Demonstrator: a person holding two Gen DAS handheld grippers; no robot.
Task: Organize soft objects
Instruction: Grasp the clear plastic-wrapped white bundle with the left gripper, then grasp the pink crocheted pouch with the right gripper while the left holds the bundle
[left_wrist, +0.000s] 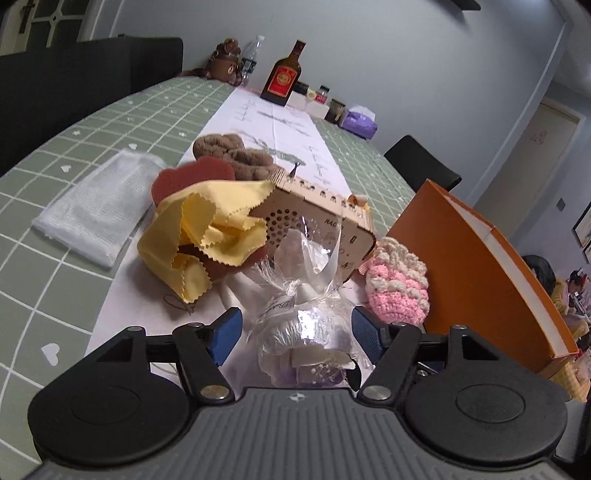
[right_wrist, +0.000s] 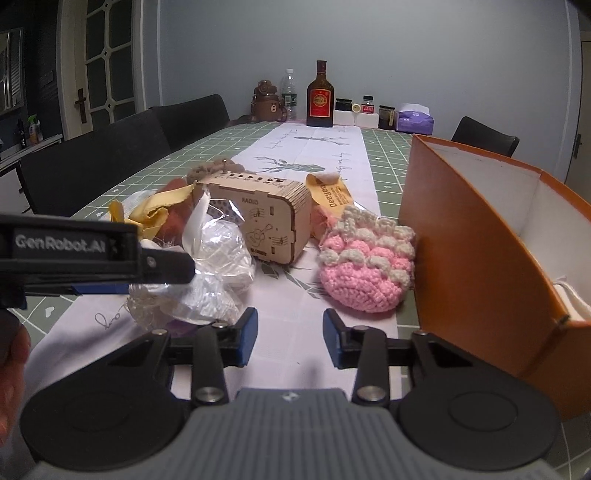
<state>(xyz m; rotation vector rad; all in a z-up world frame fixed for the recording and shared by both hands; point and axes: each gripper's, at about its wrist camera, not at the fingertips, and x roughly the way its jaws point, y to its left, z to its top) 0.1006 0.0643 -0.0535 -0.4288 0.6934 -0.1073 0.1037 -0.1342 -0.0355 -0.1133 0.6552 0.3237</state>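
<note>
**A:** What is seen on the left side of the table (left_wrist: 110, 122)?

**B:** A folded white cloth (left_wrist: 98, 206) is laid flat on the green checked covering. Just right of it, a yellow cloth (left_wrist: 199, 232) is draped over a reddish heart-shaped sponge (left_wrist: 195, 177), with a brown plush item (left_wrist: 236, 153) behind them.

**A:** And in the middle?

**B:** A wooden radio box (right_wrist: 266, 218) is stood on the white runner (right_wrist: 306, 155). In front of it, a clear cellophane-wrapped bundle (left_wrist: 306, 325) is framed between the blue pads of the left gripper (left_wrist: 297, 334). The gripper is held wide apart; whether the pads touch the wrapping cannot be told.

**A:** What is found further right?

**B:** A pink and cream crocheted pouch (right_wrist: 365, 266) is rested on the runner, just beside an orange box (right_wrist: 476, 236) with a white interior. The right gripper (right_wrist: 290, 338) is parted over bare runner, with nothing held between its fingers, the pouch lying ahead and slightly right.

**A:** Is anything at the far end?

**B:** A brown bottle with a red label (right_wrist: 320, 98) is stood there among small jars.
</note>
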